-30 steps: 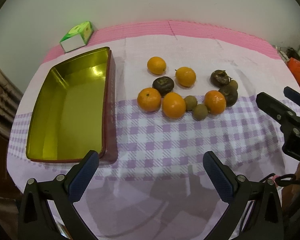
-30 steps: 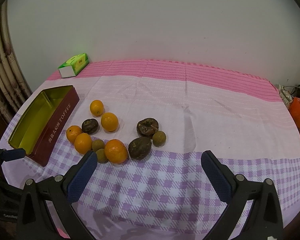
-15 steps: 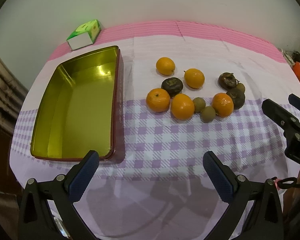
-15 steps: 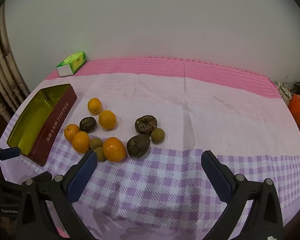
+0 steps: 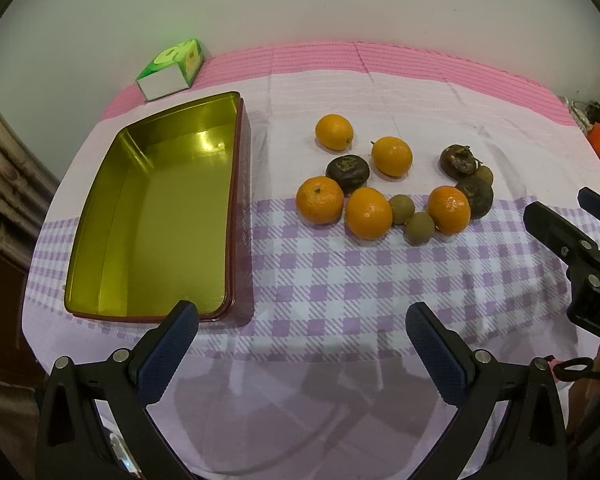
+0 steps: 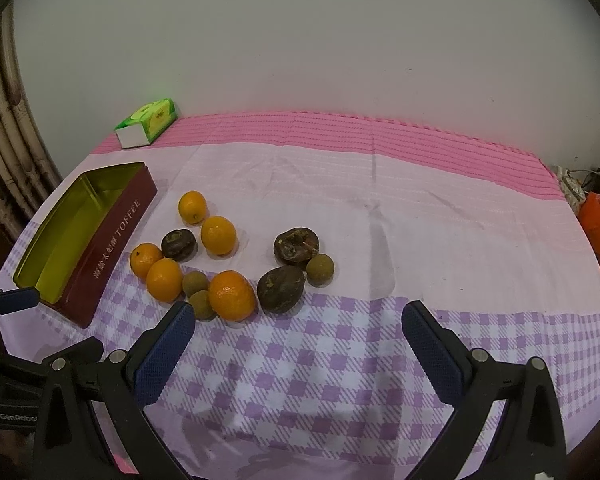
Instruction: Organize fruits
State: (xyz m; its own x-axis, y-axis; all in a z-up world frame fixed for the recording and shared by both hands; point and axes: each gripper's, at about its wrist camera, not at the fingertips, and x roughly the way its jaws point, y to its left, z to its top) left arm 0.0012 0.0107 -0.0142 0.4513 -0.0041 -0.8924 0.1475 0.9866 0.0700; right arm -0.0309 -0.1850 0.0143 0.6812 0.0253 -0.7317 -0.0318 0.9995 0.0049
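Gold-lined tin runs lengthwise toward wall.

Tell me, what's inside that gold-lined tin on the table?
Nothing that shows: the tin has a bare gold floor and walls. The left claw's finger covers a bit of its near edge. All the fruit sits outside on the cloth.

My left wrist view looks down over the tin; my right sits lower, rightward; both share the fruit cluster.
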